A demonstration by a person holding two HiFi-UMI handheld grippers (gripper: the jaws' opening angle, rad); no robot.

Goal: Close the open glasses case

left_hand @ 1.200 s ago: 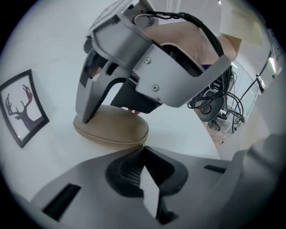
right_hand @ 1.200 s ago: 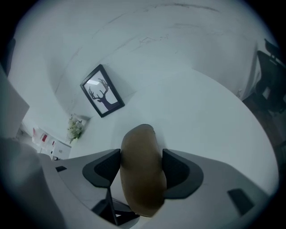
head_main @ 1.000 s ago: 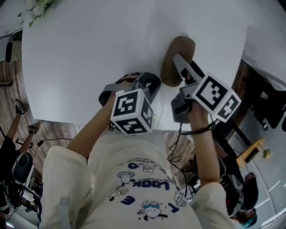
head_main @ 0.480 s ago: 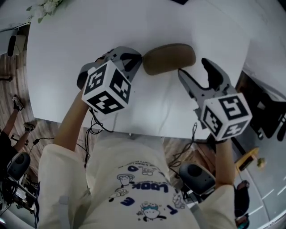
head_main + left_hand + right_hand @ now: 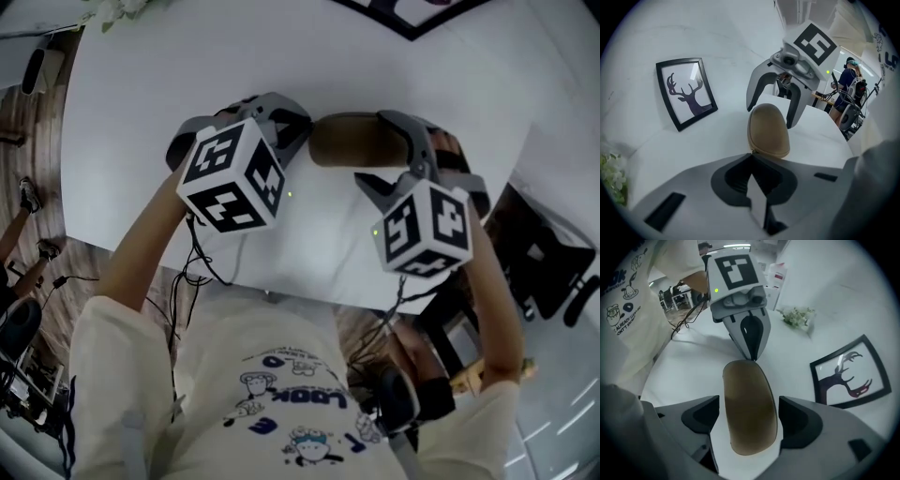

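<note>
Glasses case (image 5: pixel 349 141) lies shut on the tabletop (image 5: pixel 141 84) — our left gripper (image 5: pixel 751 157) clenched at its end, our right gripper (image 5: pixel 749 422) astride it, jaws just opening wide.

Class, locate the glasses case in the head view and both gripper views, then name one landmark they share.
Head view: glasses case upper centre, on the white table.
Left gripper view: glasses case at centre, beyond the shut jaws.
Right gripper view: glasses case lower centre, between jaws that have just been opening.
Shared landmark: framed deer picture, in both gripper views.
</note>
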